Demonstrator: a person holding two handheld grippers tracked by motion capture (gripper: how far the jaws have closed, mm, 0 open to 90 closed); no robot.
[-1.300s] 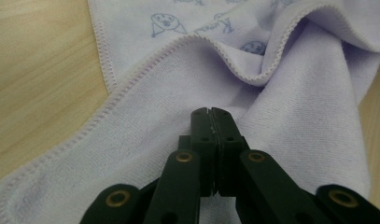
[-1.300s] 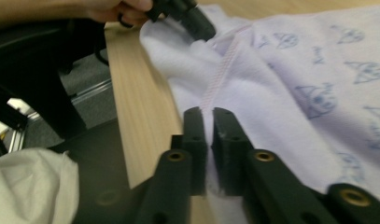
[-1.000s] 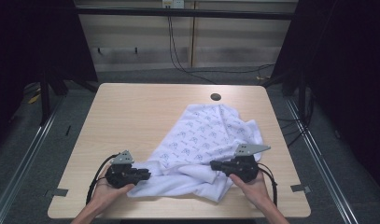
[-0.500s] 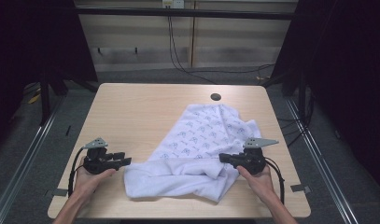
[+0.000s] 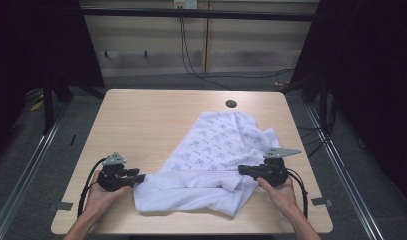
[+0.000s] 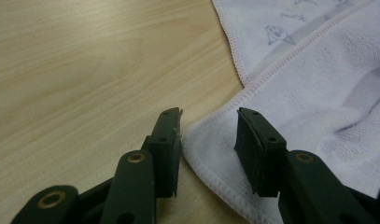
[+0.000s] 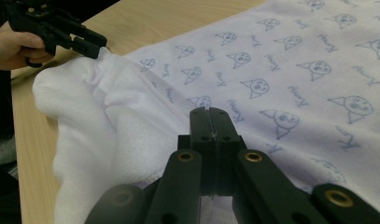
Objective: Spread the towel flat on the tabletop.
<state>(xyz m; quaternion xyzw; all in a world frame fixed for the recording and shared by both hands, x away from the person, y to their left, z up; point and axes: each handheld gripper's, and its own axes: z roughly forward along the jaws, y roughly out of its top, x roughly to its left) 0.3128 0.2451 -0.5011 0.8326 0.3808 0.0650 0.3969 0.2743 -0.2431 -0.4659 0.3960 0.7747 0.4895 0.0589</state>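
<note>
Left gripper view shows the left hand-held gripper point(image 6: 208, 140) with its jaws partly apart around a hemmed corner of the towel point(image 6: 318, 107); they have just been closing, but the pads do not press the cloth. The towel lies crumpled on the wooden surface point(image 5: 141, 120), near its front edge, its printed side up and a plain terry fold toward the person. The right hand-held gripper point(image 7: 211, 122) sits at the towel's opposite side with jaws pressed together, most likely pinching a thin layer of cloth, though the fold hides the contact. Judging by its sag and creases, the towel is light, soft and limp; it should hold best at the stitched hem corners, where the doubled edge resists slipping.
</note>
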